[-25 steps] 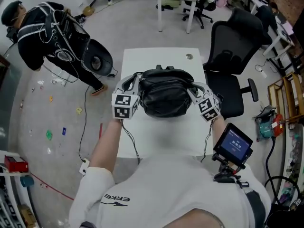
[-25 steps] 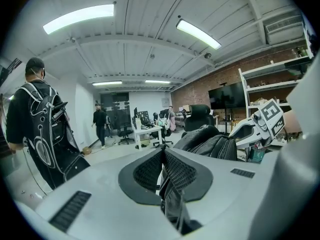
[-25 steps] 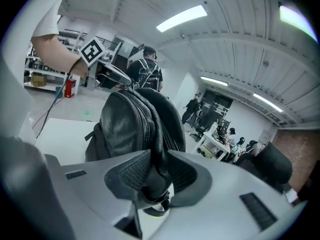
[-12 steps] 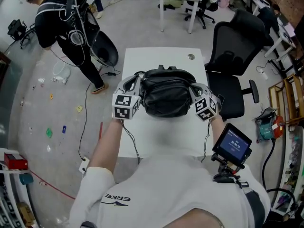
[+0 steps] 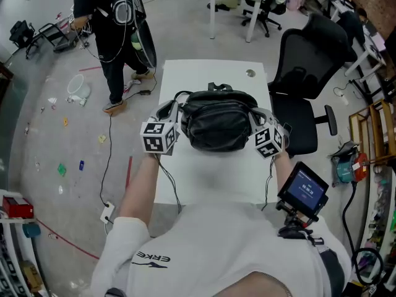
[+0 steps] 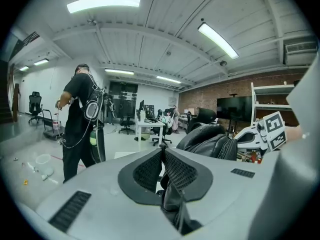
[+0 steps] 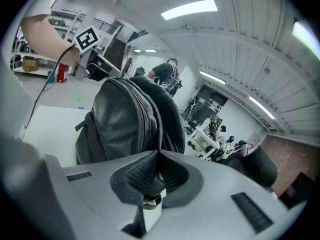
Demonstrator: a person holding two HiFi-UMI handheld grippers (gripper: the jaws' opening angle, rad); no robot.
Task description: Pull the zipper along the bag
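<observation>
Black bag (image 5: pixel 216 125): right tongs (image 7: pixel 159 153) just closed on zipper pull (image 7: pixel 150 202).

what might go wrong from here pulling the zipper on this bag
1. The right tool has just been closing on the small zipper pull; so slim a pinch may slip once pulling starts.
2. The left tool is shut on a soft fold of the black bag, not a stiff part; if it gives, the bag could slide on the table and the pull could jam.
</observation>
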